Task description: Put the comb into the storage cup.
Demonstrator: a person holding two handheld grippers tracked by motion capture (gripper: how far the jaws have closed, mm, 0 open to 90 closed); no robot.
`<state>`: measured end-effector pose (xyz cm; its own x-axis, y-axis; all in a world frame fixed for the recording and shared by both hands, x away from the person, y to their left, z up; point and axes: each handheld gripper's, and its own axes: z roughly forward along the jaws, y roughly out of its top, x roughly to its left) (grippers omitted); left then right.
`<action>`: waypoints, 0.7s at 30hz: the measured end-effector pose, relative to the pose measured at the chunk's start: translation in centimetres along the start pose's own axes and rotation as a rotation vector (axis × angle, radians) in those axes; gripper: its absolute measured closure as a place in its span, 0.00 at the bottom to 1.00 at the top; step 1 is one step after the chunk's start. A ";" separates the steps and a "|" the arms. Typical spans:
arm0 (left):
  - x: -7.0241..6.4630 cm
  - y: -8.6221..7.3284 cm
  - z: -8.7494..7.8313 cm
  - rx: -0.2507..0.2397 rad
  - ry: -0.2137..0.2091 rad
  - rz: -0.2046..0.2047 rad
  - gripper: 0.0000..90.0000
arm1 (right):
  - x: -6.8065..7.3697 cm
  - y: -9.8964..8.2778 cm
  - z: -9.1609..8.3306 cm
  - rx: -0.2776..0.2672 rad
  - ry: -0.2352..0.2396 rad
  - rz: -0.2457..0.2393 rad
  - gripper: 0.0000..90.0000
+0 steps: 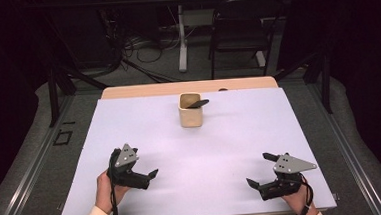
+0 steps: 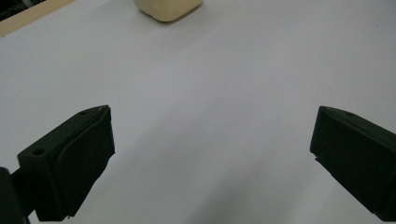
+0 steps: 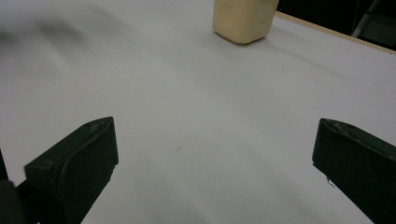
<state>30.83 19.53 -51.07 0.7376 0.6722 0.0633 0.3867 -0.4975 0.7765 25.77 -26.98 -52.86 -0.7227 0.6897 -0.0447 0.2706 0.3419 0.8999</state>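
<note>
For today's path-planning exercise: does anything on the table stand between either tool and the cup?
Nothing visible does. The cup stands alone near the table's far edge, a dark object leaning in it. Bare white surface runs from the left tool and the right tool, both open, up to it.

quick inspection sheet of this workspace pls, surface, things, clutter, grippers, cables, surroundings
Surface: white sheet covering a wooden table, bare in the middle.
Job's things: cream square cup near the far edge, upright, a black tool leaning out of it.
Clutter: nothing seen.
Grippers: left gripper and right gripper near the front edge, both open and holding nothing.
Cables: one trailing from the left gripper; loose cables on the floor.
Surroundings: black chair behind the table, dark room.
</note>
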 end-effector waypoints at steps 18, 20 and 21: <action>-0.8 -2.1 -1.3 -0.075 0.009 -0.026 0.00 | 0.0 0.0 0.0 0.002 0.000 -0.003 0.00; -0.9 -2.3 -1.5 -0.092 0.016 -0.027 0.00 | 0.0 0.0 0.0 0.002 0.001 -0.003 0.00; -1.0 -2.5 -1.7 -0.105 0.016 -0.029 0.00 | 0.0 0.0 0.0 0.002 0.000 -0.003 0.00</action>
<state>28.24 21.04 -52.04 0.7177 0.6946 0.0490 0.3473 -0.4181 0.8394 25.80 -26.99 -52.88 -0.7238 0.6884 -0.0472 0.2695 0.3450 0.8991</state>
